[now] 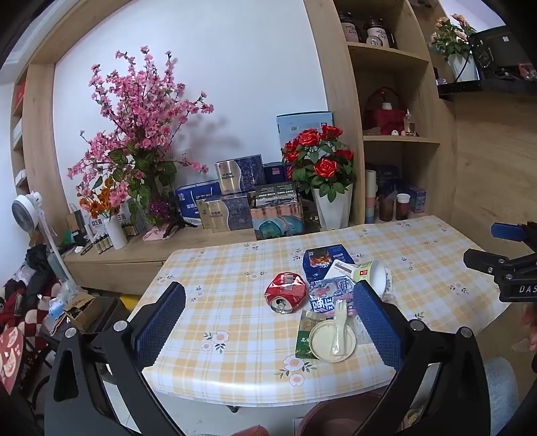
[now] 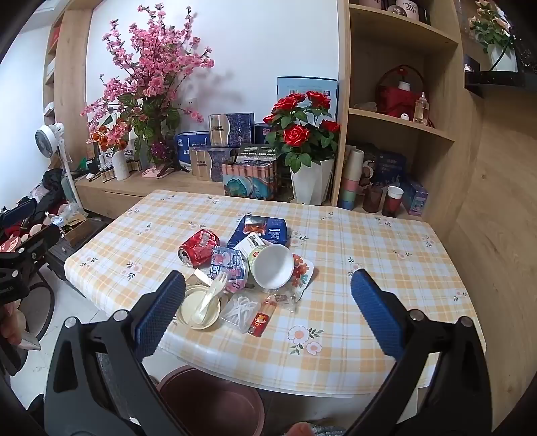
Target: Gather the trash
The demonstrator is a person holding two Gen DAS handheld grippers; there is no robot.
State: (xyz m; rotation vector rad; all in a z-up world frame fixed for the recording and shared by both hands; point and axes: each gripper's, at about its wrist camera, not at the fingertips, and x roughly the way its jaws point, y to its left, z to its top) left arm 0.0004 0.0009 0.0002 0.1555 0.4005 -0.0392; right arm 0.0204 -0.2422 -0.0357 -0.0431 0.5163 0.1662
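"DAS" in white letters on the black gripper body at right, "cup" on a shelf jar, other package print illegible

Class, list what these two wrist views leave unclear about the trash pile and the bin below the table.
- Brown bin: both views cut it off at the bottom edge; contents unseen.
- Blue packet: print too small to read.
- Paper cup: partly behind the left gripper finger in the left view.
- Clear wrappers: contents unclear.
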